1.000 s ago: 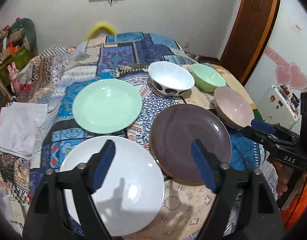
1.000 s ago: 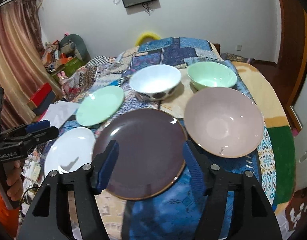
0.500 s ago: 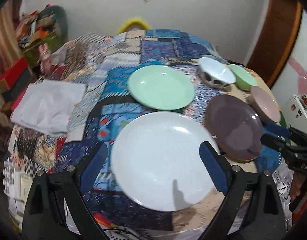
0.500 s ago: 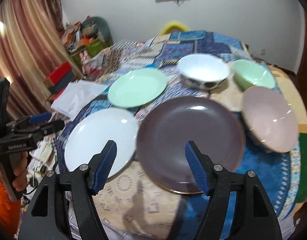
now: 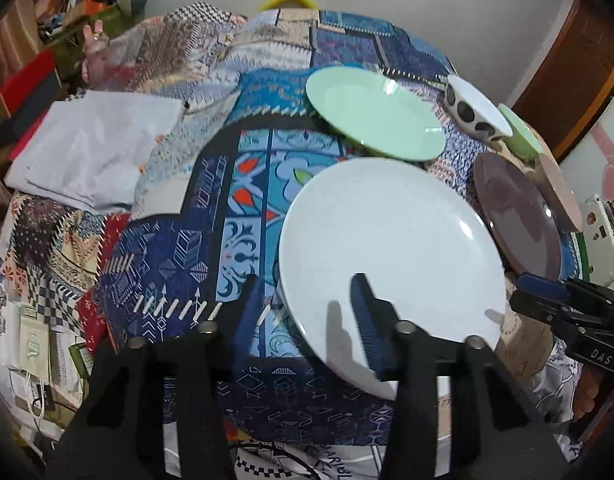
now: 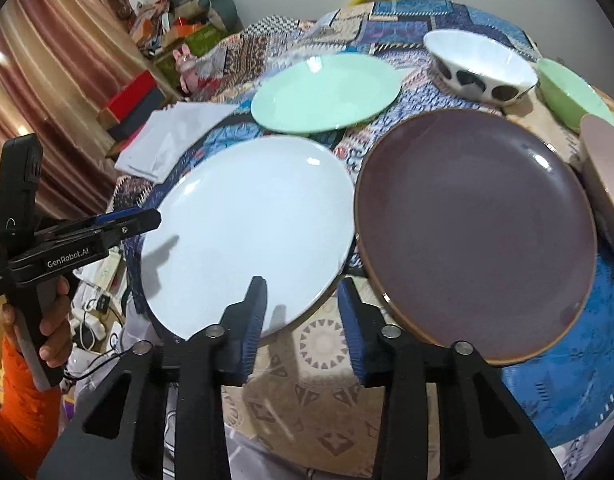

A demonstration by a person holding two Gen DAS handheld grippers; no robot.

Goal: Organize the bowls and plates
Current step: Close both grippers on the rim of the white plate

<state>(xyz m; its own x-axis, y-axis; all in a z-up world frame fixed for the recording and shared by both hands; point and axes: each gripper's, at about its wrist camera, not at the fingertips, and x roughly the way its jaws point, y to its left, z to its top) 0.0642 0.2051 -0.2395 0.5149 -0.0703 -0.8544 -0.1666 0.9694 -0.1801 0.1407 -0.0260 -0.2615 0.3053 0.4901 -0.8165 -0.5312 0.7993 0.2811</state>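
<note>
A white plate (image 5: pixel 391 248) (image 6: pixel 247 228) lies at the near edge of the patchwork-covered table. My left gripper (image 5: pixel 307 312) is open, its fingers straddling the plate's left rim. My right gripper (image 6: pixel 303 320) is open, its fingers straddling the plate's near right rim, beside the brown plate (image 6: pixel 475 232) (image 5: pixel 519 216). A green plate (image 6: pixel 327 92) (image 5: pixel 375 114) lies behind. A white spotted bowl (image 6: pixel 479 64) (image 5: pixel 475 112), a green bowl (image 6: pixel 575 94) (image 5: pixel 521 136) and a pink bowl (image 6: pixel 607 176) (image 5: pixel 559 188) stand at the right.
A folded white cloth (image 5: pixel 91 152) (image 6: pixel 167 140) lies on the table's left side. Boxes and clutter (image 6: pixel 147 80) stand beyond the left edge. The table's near edge drops off just below the grippers. A wooden door (image 5: pixel 575 68) is at the far right.
Both grippers have moved left and down toward the white plate and their jaws have narrowed. The plates and bowls have not moved.
</note>
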